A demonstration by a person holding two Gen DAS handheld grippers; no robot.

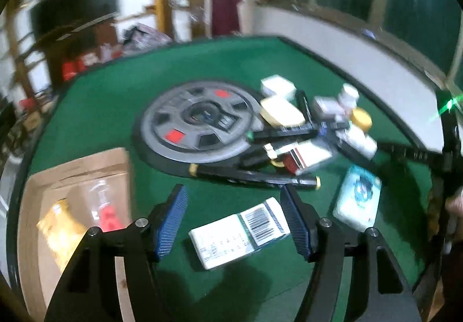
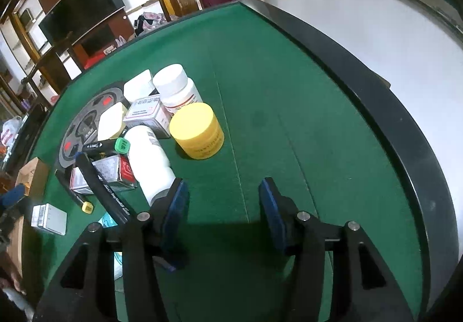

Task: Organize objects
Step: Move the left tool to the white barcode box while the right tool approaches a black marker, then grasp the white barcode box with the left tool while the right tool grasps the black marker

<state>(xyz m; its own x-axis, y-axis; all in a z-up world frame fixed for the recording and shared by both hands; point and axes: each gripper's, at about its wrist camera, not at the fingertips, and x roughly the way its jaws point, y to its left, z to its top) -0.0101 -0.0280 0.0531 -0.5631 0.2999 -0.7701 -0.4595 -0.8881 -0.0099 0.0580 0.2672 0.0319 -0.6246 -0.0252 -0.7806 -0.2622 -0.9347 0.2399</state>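
My left gripper (image 1: 233, 203) is open, hovering just above a white box with a barcode (image 1: 238, 232) that lies on the green table between its fingers; the same box shows in the right wrist view (image 2: 48, 218). A cardboard box (image 1: 78, 206) with items inside stands to its left. A pile of objects lies mid-table: a yellow jar (image 2: 198, 130), white bottles (image 2: 150, 160) (image 2: 177, 88), small boxes (image 2: 149, 113), black markers (image 1: 254, 176) and a red-and-white box (image 1: 303, 155). My right gripper (image 2: 224, 200) is open and empty over bare green felt, right of the lying bottle.
A grey round panel (image 1: 196, 119) is set in the table's middle. A light-blue packet (image 1: 358, 197) lies to the right of the barcode box. The table's black raised rim (image 2: 361, 84) runs along the right, by a white wall. Shelves and a TV stand behind.
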